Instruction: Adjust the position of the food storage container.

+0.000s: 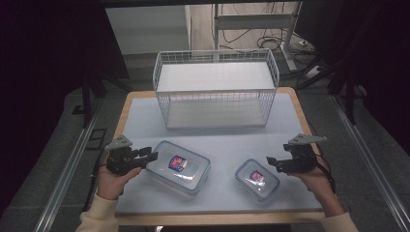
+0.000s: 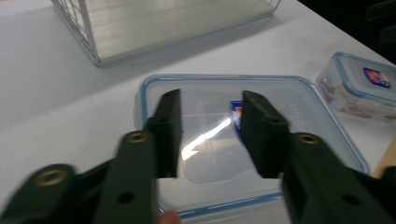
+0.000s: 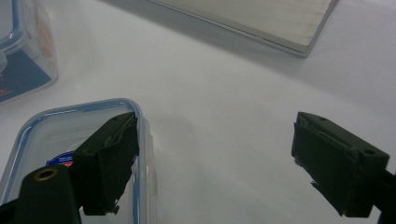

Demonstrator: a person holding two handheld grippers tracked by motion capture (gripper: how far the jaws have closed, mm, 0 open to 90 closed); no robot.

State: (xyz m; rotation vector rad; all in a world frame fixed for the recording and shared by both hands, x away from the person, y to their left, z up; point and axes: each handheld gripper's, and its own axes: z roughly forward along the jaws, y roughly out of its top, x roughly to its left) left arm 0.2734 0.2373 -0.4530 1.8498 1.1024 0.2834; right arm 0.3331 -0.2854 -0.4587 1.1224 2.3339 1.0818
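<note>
Clearly the coming move turns on the left side: the left hand-held gripper [image 1: 151, 156] sits at the left end of the large clear food container [image 1: 178, 166], its jaws reaching onto the blue-rimmed lid. This container lies on the desk [image 1: 145, 111] at front left, its long axis running from the gripper toward the right and a little toward the person, so the gripper meets it at a short end. In the left gripper view the jaws stand partly drawn in over the lid, yet a clear gap shows between the pads and nothing is pinched.

The small clear food container [image 1: 256, 179] lies at front right, just left of the right hand-held gripper [image 1: 271, 163], which is the nearer one to it. In the right gripper view its jaws are spread wide, one hanging over the container's lid corner and the other over bare desk, gripping nothing.

Behind both, a white wire basket [image 1: 215, 89] stands at the desk's far side, well apart from the containers.

My judgement: the left hand is closer to a grasp.
</note>
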